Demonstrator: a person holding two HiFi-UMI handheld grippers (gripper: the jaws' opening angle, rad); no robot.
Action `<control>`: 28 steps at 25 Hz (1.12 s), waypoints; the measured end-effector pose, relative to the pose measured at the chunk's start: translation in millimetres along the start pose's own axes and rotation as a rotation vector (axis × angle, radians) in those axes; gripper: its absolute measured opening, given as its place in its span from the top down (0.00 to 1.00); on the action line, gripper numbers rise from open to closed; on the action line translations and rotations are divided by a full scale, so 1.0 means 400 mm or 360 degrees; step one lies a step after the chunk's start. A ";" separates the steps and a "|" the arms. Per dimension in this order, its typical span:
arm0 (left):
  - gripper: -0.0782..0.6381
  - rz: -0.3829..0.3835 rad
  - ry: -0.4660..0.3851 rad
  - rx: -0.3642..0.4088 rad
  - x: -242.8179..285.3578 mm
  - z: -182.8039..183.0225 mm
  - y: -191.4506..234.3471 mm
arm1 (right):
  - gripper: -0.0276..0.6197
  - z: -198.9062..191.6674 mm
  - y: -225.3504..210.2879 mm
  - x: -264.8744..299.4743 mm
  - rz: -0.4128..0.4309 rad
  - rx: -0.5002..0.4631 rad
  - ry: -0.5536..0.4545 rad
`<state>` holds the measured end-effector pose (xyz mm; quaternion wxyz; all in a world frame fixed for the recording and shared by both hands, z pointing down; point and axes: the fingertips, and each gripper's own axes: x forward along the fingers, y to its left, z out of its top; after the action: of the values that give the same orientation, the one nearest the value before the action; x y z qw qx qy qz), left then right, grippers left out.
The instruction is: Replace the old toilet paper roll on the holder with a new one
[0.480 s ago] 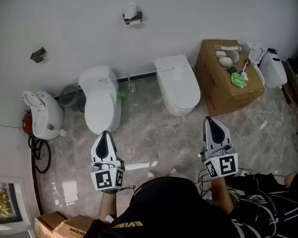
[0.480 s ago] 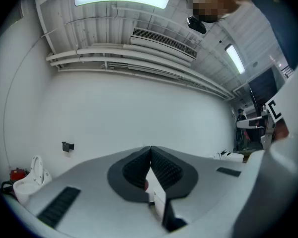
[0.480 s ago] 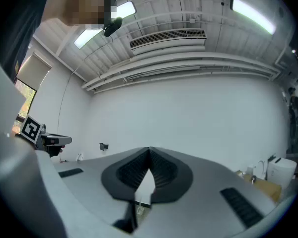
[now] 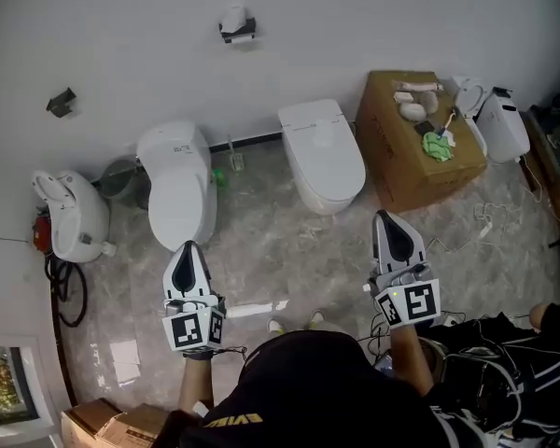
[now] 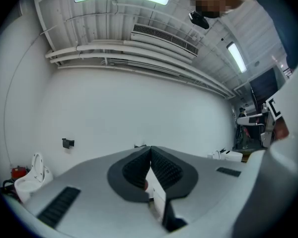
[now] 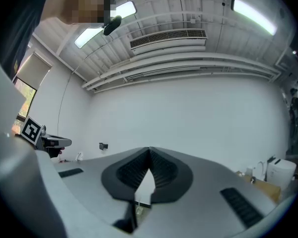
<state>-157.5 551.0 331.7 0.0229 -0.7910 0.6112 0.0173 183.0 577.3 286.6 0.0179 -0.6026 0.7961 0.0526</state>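
Note:
A toilet paper holder (image 4: 235, 26) with a white roll on it hangs high on the white wall. Farther right, a cardboard box (image 4: 420, 147) carries paper rolls (image 4: 413, 110) and a green cloth (image 4: 437, 146) on its top. My left gripper (image 4: 187, 252) is held level over the marble floor in front of a white toilet (image 4: 179, 187), jaws shut and empty. Level too, my right gripper (image 4: 389, 222) is shut on nothing, just right of a second toilet (image 4: 323, 153). In the left gripper view, the gripper (image 5: 150, 148) points at the wall; the right gripper (image 6: 149, 149) does the same in its view.
A third toilet (image 4: 67, 215) with red parts stands at the left wall, and a small dark bracket (image 4: 60, 103) is fixed above it. A white appliance (image 4: 500, 125) sits right of the box. Cables lie on the floor at the right, cardboard boxes (image 4: 103, 426) at the bottom left.
The whole scene has slid slightly left and up in the head view; both grippers sit a little farther left and higher. Both stay shut.

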 end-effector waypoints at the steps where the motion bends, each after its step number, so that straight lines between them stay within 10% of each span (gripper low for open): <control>1: 0.87 0.0004 0.0006 -0.0001 0.002 -0.005 -0.007 | 0.97 0.000 -0.001 0.000 0.0007 0.0002 0.0001; 13: 0.87 0.0191 -0.0076 0.0144 -0.035 0.017 0.000 | 0.96 -0.017 0.034 0.021 0.0063 -0.0057 -0.0008; 20: 0.87 0.0102 -0.0173 -0.0070 -0.055 0.036 0.035 | 0.85 -0.036 0.040 0.014 0.0028 -0.0023 0.0006; 28: 0.44 -0.0144 -0.0214 -0.0239 -0.043 0.019 -0.023 | 0.59 -0.048 0.037 0.008 0.0040 0.0127 0.0031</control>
<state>-152.9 570.3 325.2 0.0053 -0.8144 0.5688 0.1152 168.5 576.3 306.3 0.0335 -0.5918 0.8052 0.0152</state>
